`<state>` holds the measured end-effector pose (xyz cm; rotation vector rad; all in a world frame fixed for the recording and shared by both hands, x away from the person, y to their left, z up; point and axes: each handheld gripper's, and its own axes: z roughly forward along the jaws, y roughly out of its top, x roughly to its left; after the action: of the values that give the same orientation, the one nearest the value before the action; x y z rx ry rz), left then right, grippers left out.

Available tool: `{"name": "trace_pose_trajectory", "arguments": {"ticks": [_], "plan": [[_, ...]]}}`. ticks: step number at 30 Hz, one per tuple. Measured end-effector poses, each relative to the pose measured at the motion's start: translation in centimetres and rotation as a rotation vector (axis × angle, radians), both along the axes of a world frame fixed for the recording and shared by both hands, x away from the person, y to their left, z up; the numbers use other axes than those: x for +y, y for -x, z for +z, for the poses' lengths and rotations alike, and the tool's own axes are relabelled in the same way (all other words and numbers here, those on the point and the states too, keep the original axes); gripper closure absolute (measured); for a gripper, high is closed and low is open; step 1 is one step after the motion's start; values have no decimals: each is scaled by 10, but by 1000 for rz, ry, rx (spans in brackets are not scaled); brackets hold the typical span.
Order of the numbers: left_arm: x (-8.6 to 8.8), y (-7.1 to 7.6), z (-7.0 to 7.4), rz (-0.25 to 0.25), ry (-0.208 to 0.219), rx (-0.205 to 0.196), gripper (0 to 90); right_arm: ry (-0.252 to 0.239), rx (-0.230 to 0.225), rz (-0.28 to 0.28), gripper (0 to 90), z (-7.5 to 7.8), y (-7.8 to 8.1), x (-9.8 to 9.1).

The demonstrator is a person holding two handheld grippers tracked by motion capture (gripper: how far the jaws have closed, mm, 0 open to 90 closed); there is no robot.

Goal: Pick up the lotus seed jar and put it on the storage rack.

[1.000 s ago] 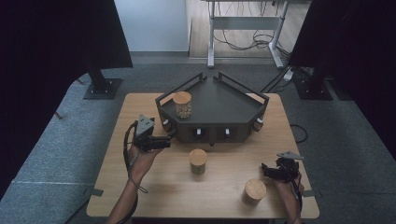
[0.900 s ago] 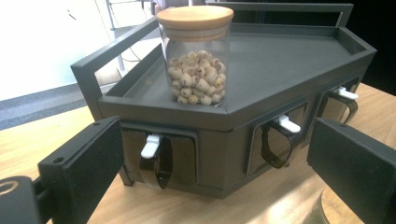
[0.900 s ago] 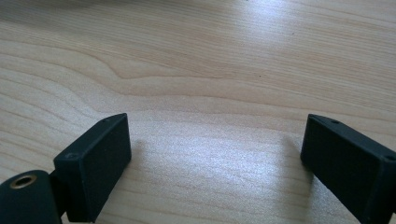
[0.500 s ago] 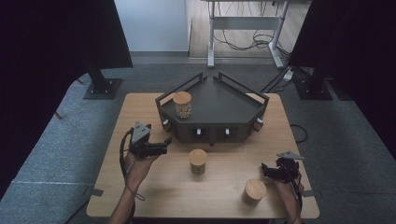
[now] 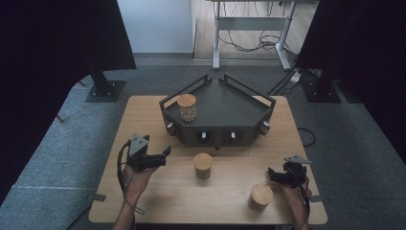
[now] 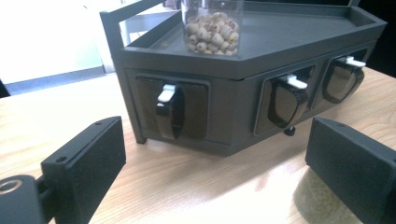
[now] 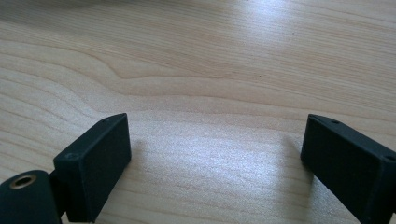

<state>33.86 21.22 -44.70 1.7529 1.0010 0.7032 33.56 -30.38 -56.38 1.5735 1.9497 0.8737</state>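
A dark, angular stand (image 5: 230, 108) sits at the back middle of the wooden table (image 5: 143, 115). On its top left corner is a wood-lidded glass jar of pale round seeds (image 5: 186, 106). A second lidded jar (image 5: 203, 165) stands on the table in front of the stand, and a third (image 5: 261, 195) at the front right. My left gripper (image 5: 165, 152) hovers open left of the middle jar, pointing right. In the left gripper view my left gripper (image 6: 215, 158) faces the stand's front (image 6: 233, 93) and the seed jar (image 6: 212, 25). My right gripper (image 5: 271, 173) is open above bare wood (image 7: 215, 154), just beyond the front-right jar.
The stand's front faces carry several black knobs with white tabs (image 6: 169, 109). A jar with greenish contents (image 6: 317, 205) peeks from behind my left gripper's right-hand jaw. Black lamp stands (image 5: 103, 88) and a desk frame with cables (image 5: 249, 43) stand on the floor beyond the table.
My left gripper has come down and toward the near side of the table. The right gripper and the jars have stayed where they were.
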Motion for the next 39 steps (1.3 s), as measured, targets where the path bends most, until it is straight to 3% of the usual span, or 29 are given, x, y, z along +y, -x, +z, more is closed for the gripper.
{"name": "trace_pose_trajectory", "arguments": {"ticks": [22,39], "plan": [[3,13,-26,17,-38,38,51,0,-1,0,78,0,0,0],[9,21,-49,38,-33,90,52,1,0,1,77,0,1,1]]}}
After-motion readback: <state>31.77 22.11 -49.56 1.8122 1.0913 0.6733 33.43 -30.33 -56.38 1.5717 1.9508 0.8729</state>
